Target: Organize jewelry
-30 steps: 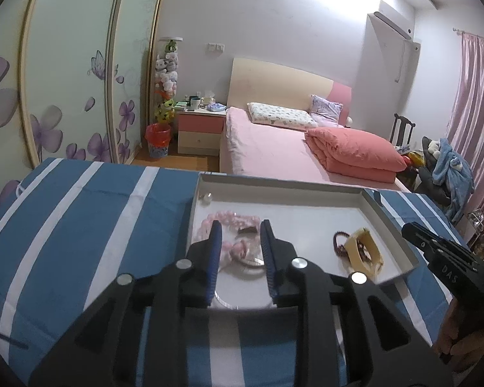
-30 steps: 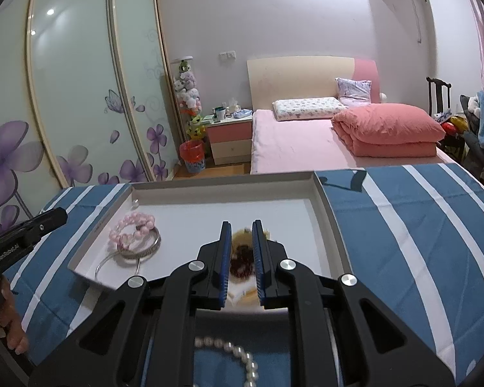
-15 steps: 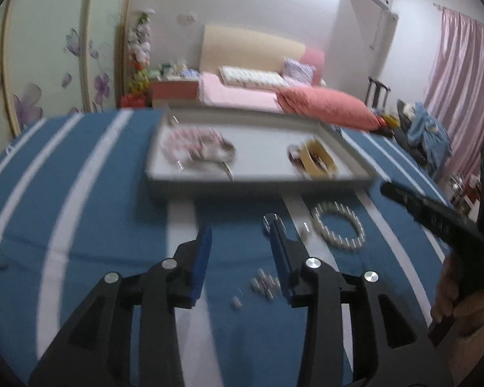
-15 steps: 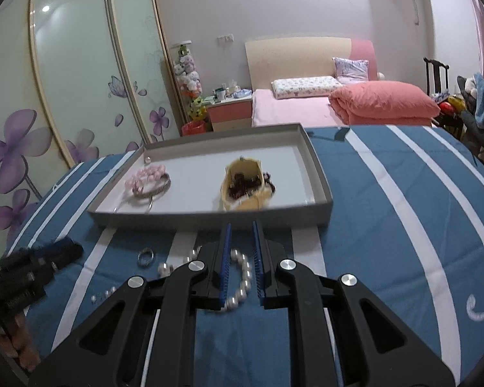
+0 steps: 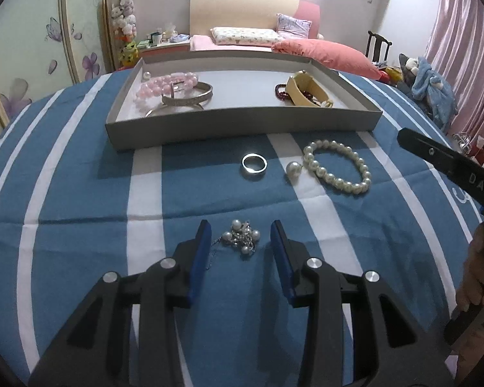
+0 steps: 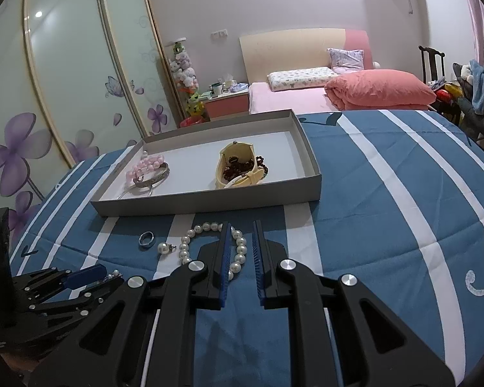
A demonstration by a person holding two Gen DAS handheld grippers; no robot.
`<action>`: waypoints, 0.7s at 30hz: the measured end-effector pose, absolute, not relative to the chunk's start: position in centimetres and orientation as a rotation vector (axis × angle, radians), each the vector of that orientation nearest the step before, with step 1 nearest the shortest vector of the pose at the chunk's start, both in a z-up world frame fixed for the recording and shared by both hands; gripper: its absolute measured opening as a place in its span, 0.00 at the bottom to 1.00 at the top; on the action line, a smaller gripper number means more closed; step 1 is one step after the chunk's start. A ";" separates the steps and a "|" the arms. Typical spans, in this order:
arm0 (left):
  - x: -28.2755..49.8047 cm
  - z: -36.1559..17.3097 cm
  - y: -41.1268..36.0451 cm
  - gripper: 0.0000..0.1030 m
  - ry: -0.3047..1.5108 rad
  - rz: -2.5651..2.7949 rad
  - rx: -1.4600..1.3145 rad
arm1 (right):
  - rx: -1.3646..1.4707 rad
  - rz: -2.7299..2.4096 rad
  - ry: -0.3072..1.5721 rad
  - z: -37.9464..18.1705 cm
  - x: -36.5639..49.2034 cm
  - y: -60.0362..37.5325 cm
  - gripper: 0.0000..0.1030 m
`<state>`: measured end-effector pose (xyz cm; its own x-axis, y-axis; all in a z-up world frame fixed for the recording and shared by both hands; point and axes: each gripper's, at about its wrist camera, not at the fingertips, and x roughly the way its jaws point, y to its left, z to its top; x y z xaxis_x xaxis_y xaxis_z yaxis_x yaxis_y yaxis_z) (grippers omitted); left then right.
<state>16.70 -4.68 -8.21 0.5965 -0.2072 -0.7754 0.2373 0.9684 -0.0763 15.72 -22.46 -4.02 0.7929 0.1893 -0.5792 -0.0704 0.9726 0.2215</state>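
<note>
Jewelry lies on a blue striped cloth (image 5: 80,200) before a grey tray (image 5: 242,125). Left gripper (image 5: 240,242) hangs with its jaws spread around a small pearl cluster (image 5: 242,237), pads not touching it. Right gripper (image 6: 242,242) is nearly pressed together, holding nothing, its tips over the pearl bracelet (image 5: 337,166). A ring (image 5: 254,163) and single pearl (image 5: 294,170) lie beside the bracelet. In the tray sit a pink bead bracelet (image 5: 164,84) and a cream band (image 5: 306,93).
</note>
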 end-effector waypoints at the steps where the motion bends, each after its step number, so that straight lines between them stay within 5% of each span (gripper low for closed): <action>1: 16.7 -8.2 -5.0 0.38 0.897 -0.252 0.050 | 0.193 0.143 0.641 -4.0 15.7 -22.5 0.14; 6: 16.4 -8.2 -5.9 0.29 0.895 -0.243 0.110 | 0.197 0.149 0.645 -4.0 15.6 -22.6 0.14; 9: 16.4 -8.2 -6.4 0.13 0.893 -0.248 0.128 | 0.209 0.152 0.649 -4.1 15.7 -22.7 0.14; 21: 16.6 -6.3 -4.1 0.07 0.808 -0.267 0.018 | 0.209 0.155 0.655 -4.1 15.7 -22.7 0.14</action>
<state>16.56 -4.10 -6.28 0.6591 -0.2295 -0.7162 0.2431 0.9662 -0.0859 15.73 -22.67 -4.12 0.7827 0.2084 -0.5865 -0.0773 0.9676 0.2405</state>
